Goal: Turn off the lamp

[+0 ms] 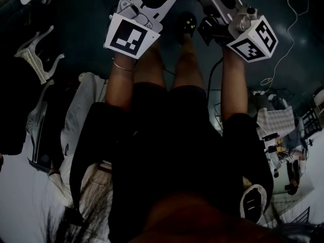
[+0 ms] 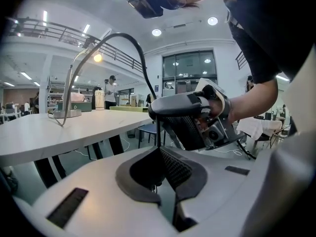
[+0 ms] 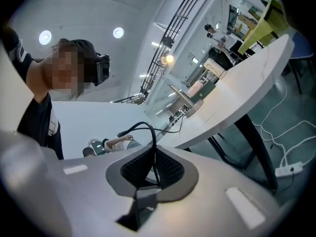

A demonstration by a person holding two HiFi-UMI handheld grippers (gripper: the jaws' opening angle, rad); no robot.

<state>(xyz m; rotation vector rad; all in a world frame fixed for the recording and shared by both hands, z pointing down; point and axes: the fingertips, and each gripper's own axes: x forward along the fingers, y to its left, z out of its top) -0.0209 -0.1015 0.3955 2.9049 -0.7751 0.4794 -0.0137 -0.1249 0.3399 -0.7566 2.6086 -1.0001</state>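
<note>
On the table (image 2: 59, 135), lamp (image 2: 66, 114) glows near a box (image 2: 81, 105).

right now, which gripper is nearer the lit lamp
Left gripper, likely: the lamp stands on the table off its left side, the right gripper farther over; neither touches it.

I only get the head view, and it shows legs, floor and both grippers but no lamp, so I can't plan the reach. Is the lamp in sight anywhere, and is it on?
Observer: Yes. The left gripper view shows the lamp standing on a white table, with its bulb lit.
Operator: Is the left claw ready to press?
Observer: The left claw has its jaws together, well short of the lamp.
Operator: And the right?
Observer: The right claw also has its jaws together.
</note>
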